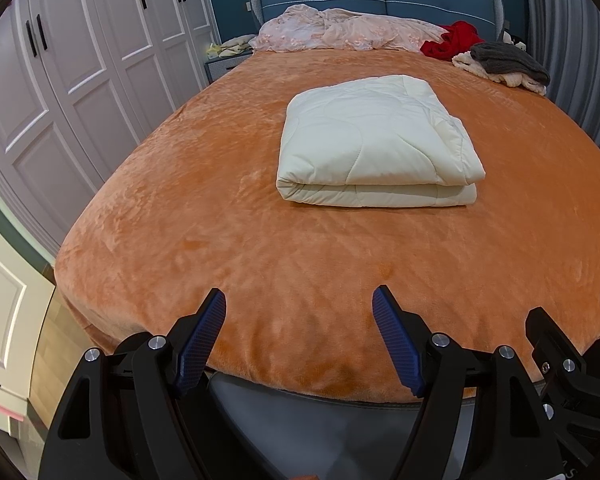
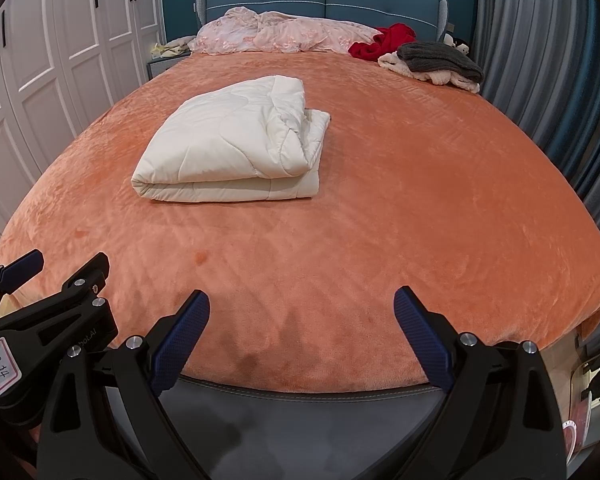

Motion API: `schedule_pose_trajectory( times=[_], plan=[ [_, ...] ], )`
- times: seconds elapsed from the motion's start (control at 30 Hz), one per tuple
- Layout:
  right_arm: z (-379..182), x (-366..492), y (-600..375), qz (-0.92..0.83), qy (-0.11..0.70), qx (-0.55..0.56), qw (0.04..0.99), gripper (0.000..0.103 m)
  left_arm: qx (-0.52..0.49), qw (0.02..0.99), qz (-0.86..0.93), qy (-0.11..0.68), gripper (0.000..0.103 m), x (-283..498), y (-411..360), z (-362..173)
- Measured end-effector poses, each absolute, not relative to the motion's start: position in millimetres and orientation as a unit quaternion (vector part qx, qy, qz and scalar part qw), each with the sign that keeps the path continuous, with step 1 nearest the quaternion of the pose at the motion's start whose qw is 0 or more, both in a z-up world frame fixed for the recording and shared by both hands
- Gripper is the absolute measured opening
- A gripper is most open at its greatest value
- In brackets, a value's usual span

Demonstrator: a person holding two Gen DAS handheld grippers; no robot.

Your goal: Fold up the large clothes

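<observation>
Currently both claws, left claw [image 1: 299,300] and right claw [image 2: 302,303], are hanging spread and empty; white quilt [image 1: 374,142] is sitting folded, but its loose right edge is risking unfolding if snagged.

Lay on bed [image 1: 160,220] well ahead of both jaws: quilt [image 1: 376,144]; behind it, clothes [image 1: 500,60] at right.

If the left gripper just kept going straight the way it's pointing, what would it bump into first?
Probably the bare orange bed cover near the foot of the bed. The left gripper, jaws open and empty, tilts downward, so it likely lands short of the folded white quilt; depth is uncertain.
</observation>
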State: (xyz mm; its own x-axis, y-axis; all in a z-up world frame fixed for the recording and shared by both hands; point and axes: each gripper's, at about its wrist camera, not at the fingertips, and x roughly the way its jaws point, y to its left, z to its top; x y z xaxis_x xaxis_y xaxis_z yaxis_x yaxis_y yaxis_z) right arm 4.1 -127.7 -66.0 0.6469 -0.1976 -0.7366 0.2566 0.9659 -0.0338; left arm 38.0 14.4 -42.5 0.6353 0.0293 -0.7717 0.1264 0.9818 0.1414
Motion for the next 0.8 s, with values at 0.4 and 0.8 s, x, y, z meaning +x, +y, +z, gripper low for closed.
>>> schedule_pose_trajectory(
  times=[0.4,0.8],
  plan=[
    [-66.2,3.8,-128.4,-0.125,0.401,0.037,0.907,0.091,0.091,0.899,-0.025,0.427,0.071,36.1,13.3,-41.3],
    [-66.3,3.7,-129.3,-0.125,0.402,0.037,0.906,0.091,0.091,0.899,-0.025,0.427,0.07,36.5,13.3,-41.6]
  ],
)
